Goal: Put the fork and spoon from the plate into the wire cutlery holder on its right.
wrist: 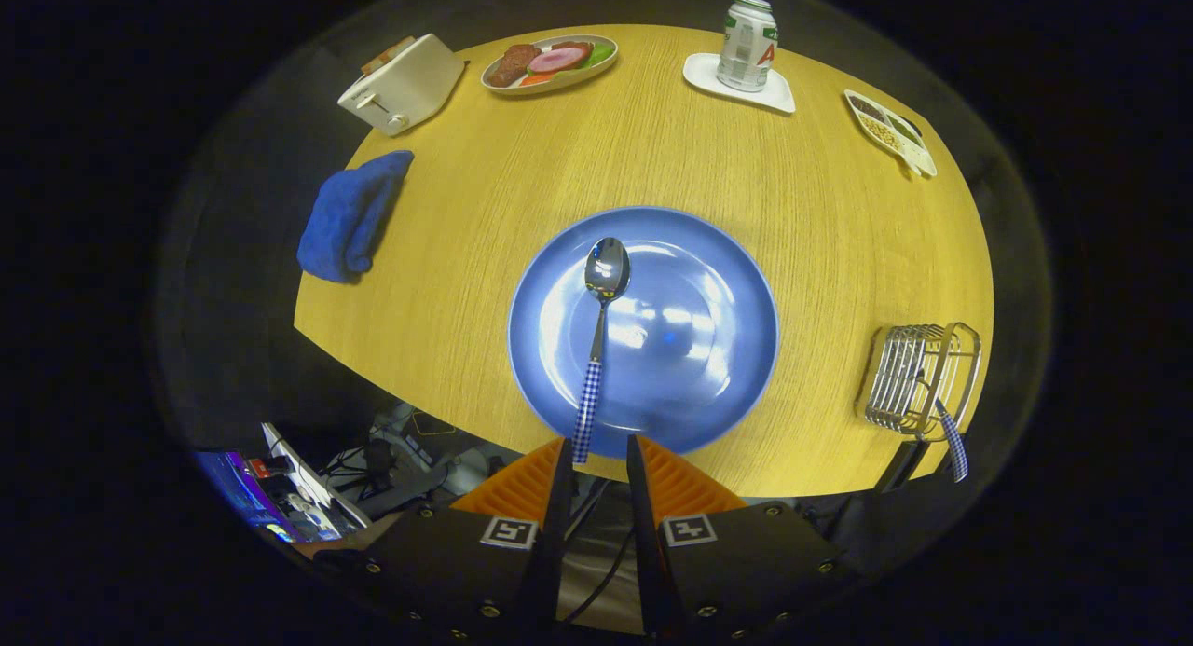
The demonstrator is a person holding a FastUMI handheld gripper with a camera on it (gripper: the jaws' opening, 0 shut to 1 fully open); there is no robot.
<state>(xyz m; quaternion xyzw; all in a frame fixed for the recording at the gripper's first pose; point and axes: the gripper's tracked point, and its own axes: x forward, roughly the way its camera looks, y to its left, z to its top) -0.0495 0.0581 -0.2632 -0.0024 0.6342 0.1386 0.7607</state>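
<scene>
A spoon (pixel 596 348) with a checked handle lies on the blue plate (pixel 708 282), bowl pointing away, handle end reaching over the near rim. My gripper (pixel 598 455) is open and hovers at the table's near edge. The spoon's handle end sits just inside the left fingertip (pixel 559 460), and the other finger is clear of it. To the right of the plate stands the wire cutlery holder (pixel 909 376). A fork (pixel 951 441) with the same checked handle rests in it, handle sticking out toward the table edge.
On the round wooden table (pixel 447 301) lie a blue cloth (pixel 349 217) at the left, a white toaster (pixel 401 87), a food plate (pixel 550 63), a can on a white coaster (pixel 746 45) and a snack dish (pixel 890 129) at the far side. Cables and gear sit below the near edge.
</scene>
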